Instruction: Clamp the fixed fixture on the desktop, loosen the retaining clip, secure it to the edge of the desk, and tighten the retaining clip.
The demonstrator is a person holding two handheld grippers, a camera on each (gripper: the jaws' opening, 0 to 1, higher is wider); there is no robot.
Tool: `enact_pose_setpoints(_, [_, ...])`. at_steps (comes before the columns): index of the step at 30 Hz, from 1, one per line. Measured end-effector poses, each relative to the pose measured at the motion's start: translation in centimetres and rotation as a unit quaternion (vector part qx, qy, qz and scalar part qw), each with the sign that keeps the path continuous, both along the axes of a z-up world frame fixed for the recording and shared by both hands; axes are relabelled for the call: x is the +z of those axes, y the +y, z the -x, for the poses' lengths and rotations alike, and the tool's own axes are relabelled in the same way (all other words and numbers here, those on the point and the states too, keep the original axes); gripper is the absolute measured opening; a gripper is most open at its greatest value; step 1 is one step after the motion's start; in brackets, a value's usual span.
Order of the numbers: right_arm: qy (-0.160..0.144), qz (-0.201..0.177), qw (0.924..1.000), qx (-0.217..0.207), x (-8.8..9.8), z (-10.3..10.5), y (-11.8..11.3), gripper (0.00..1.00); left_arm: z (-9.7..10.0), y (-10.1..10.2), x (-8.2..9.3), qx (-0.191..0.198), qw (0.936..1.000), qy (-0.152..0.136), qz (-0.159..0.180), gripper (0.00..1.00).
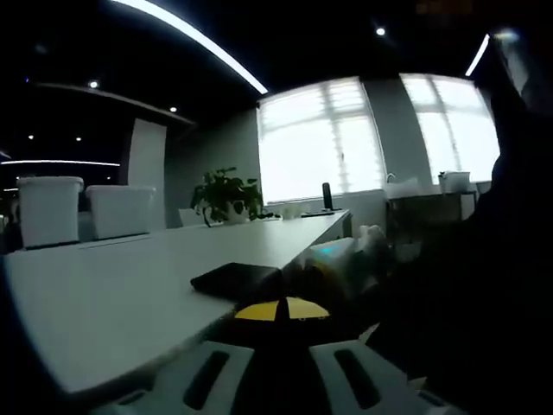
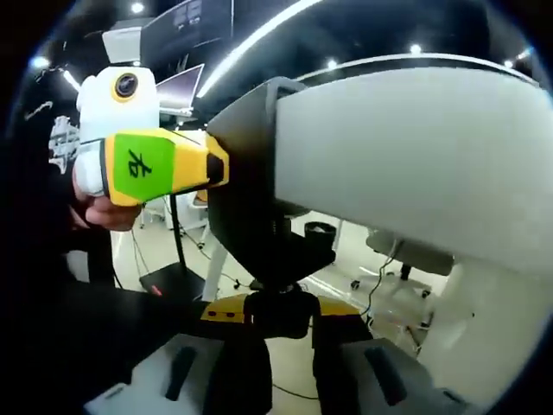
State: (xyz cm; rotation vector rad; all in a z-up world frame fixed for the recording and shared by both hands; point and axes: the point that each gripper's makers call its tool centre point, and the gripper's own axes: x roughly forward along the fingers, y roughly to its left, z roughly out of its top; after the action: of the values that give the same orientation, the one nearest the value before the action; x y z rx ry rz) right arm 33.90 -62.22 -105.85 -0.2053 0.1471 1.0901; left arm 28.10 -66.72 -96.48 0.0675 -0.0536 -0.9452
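A black clamp fixture wraps the edge of the white desk, with its screw knob hanging below the desktop. My right gripper comes up from beneath, its jaws shut on that knob. My left gripper, yellow with a green label, enters from the left and holds the fixture's outer side. In the left gripper view the fixture's flat black top plate lies on the desk at its near edge. The left gripper sits just below it, with the dark fixture body between its white jaws.
Two white bins and a potted plant stand at the desk's far side, before bright windows. A person's dark sleeve covers the right. Under the desk are a desk leg, a chair base and cables on the floor.
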Motion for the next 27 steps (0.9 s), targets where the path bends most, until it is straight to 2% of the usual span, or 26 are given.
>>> enact_pose_setpoints(1, [-0.022, 0.001, 0.9997, 0.012, 0.2, 0.0, 0.2, 0.24, 0.0, 0.0, 0.0, -0.001, 1.0, 0.0, -0.001, 0.01])
enact_pose_setpoints(4, [-0.019, -0.001, 0.9997, 0.017, 0.4, 0.3, 0.3, 0.24, 0.0, 0.0, 0.0, -0.002, 1.0, 0.002, 0.001, 0.01])
enact_pose_setpoints(7, [-0.029, 0.012, 0.9995, 0.008, 0.6, 0.3, 0.4, 0.25, -0.1, 0.0, 0.0, -0.002, 1.0, 0.002, 0.001, 0.01])
enact_pose_setpoints(9, [-0.018, 0.023, 0.9995, -0.015, 0.4, 0.1, 0.2, 0.25, -0.1, 0.0, 0.0, -0.001, 1.0, 0.002, 0.001, 0.01])
enact_pose_setpoints(11, [-0.029, 0.031, 0.9984, -0.039, 0.6, -0.1, -0.2, 0.27, -0.1, 0.0, 0.0, -0.002, 1.0, 0.003, 0.001, 0.01])
enact_pose_setpoints(13, [-0.019, 0.016, 0.9966, -0.079, 0.6, 0.0, -0.5, 0.28, -0.1, 0.0, 0.0, -0.003, 1.0, 0.003, 0.001, 0.01])
enact_pose_setpoints(15, [-0.008, 0.0, 0.9921, -0.125, 0.7, 0.3, -1.0, 0.36, -0.1, 0.1, 0.0, -0.005, 1.0, 0.006, 0.004, 0.01])
enact_pose_setpoints(18, [-0.017, -0.034, 0.9777, -0.207, 1.4, 1.4, -1.8, 0.42, -0.1, 0.1, 0.1, -0.007, 0.9999, 0.012, 0.007, 0.01])
enact_pose_setpoints(20, [-0.026, -0.024, 0.9679, -0.249, 1.0, 1.9, -2.2, 0.44, -0.1, 0.1, 0.1, -0.006, 0.9999, 0.012, 0.006, 0.01])
enact_pose_setpoints(21, [-0.033, -0.021, 0.9582, -0.283, 0.9, 2.1, -2.5, 0.44, 0.0, 0.1, 0.1, -0.005, 0.9999, 0.013, 0.005, 0.01])
enact_pose_setpoints(23, [-0.032, -0.02, 0.9441, -0.327, 0.6, 1.8, -2.8, 0.45, -0.1, 0.1, 0.1, -0.005, 0.9998, 0.017, 0.009, 0.01])
enact_pose_setpoints(25, [-0.035, -0.045, 0.9246, -0.377, 1.4, 2.0, -3.5, 0.48, -0.1, 0.2, 0.1, -0.005, 0.9997, 0.022, 0.013, 0.01])
enact_pose_setpoints(26, [-0.036, -0.049, 0.9183, -0.391, 1.6, 2.1, -3.6, 0.49, -0.1, 0.2, 0.1, -0.005, 0.9996, 0.022, 0.014, 0.01])
enact_pose_setpoints(27, [-0.037, -0.04, 0.9197, -0.389, 1.6, 2.1, -3.2, 0.49, 0.0, 0.1, 0.1, -0.007, 0.9997, 0.021, 0.012, 0.01])
